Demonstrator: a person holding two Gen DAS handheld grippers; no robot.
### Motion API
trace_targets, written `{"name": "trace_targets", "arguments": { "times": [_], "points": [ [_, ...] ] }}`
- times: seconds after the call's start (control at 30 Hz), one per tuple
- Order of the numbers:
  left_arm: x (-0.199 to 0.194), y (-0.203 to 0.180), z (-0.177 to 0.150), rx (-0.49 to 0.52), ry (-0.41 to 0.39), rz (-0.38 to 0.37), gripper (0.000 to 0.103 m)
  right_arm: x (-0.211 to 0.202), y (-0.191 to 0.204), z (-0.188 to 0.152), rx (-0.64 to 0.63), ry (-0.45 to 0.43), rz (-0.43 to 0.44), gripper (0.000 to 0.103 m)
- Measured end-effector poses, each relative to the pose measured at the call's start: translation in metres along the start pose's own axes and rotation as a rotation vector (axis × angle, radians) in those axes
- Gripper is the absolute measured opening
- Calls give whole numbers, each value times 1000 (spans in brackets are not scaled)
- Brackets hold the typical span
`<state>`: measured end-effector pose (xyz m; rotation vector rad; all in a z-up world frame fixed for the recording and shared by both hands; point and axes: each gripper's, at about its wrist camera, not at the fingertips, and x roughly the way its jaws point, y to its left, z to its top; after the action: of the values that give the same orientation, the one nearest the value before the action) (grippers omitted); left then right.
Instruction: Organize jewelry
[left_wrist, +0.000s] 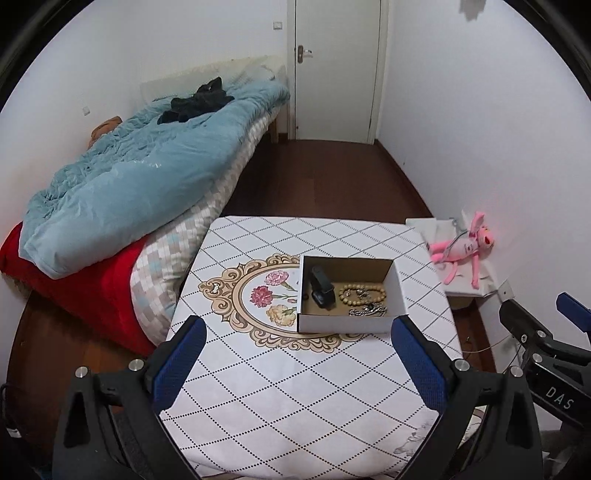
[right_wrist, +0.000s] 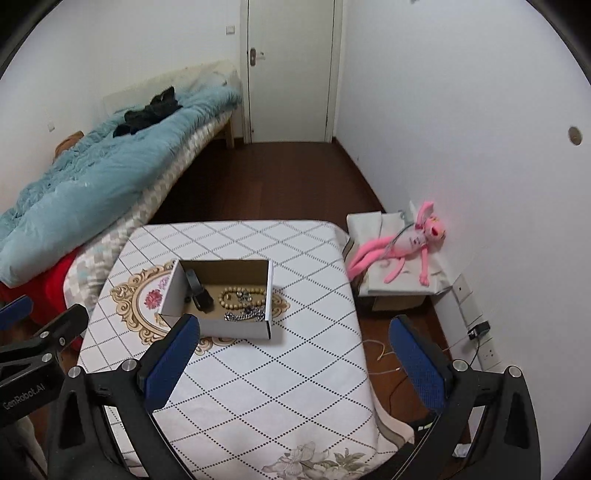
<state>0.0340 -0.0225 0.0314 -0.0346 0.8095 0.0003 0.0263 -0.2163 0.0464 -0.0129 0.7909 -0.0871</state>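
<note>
- Left gripper (left_wrist: 298, 328): jaws wide apart, nothing between them; it hovers over the near half of the table (left_wrist: 258, 398).
- Right gripper (right_wrist: 295, 328): jaws also spread, empty, above the table's near right edge.
- White cardboard box (left_wrist: 343, 325) sits on the table toward the far right corner, partly over the floral medallion (left_wrist: 258, 295).
- Inside the box: black watch (left_wrist: 322, 290) on the left, beaded bracelet (left_wrist: 364, 293) in the middle, silver chain (left_wrist: 369, 310) against the near wall.
- Pink plush toy (right_wrist: 406, 243) lies on a carton (right_wrist: 391, 291) off the table's right edge.
</note>
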Motion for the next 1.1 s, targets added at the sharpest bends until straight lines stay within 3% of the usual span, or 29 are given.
{"name": "trace_targets", "arguments": {
  "times": [0.2,0.4,0.8,1.1],
  "points": [
    [-18,-2,1,6,-33,9,102,-32,-1,1,0,-43,6,103],
    [-10,-6,3,13,-3,-4,102,-40,-5,2,9,-43,-2,103],
    [33,-11,33,17,76,4,102,7,-3,31,2,27,-11,103],
    [69,-9,38,15,153,20,102,55,6,45,-13,115,3,103]
  ]
}}
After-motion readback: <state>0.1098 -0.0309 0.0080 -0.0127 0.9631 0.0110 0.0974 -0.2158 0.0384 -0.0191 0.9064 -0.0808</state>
